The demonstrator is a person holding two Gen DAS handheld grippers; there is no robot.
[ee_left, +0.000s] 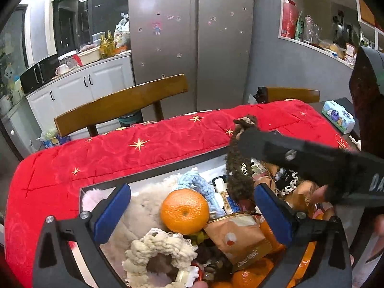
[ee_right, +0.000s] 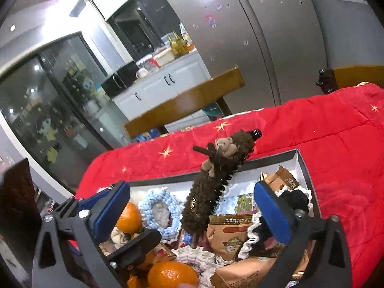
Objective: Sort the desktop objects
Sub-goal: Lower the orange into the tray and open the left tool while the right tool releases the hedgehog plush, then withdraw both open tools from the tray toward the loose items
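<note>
Clearly both tongs, left [ee_left: 192, 216] and right [ee_right: 192, 211], gape wide and empty; best pinch the brown furry hair clip [ee_right: 206, 192] mid-body, lifting it straight from the box [ee_right: 304, 168].

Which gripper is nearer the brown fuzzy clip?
Right. The right gripper straddles the clip, one finger against its top. The left gripper sits back over the orange, the clip ahead by its right finger.

Both wrist cams close above box [ee_left: 153, 182], angled down toward fridge [ee_left: 192, 43]; shared: box contents, red quilt [ee_right: 324, 132].
</note>
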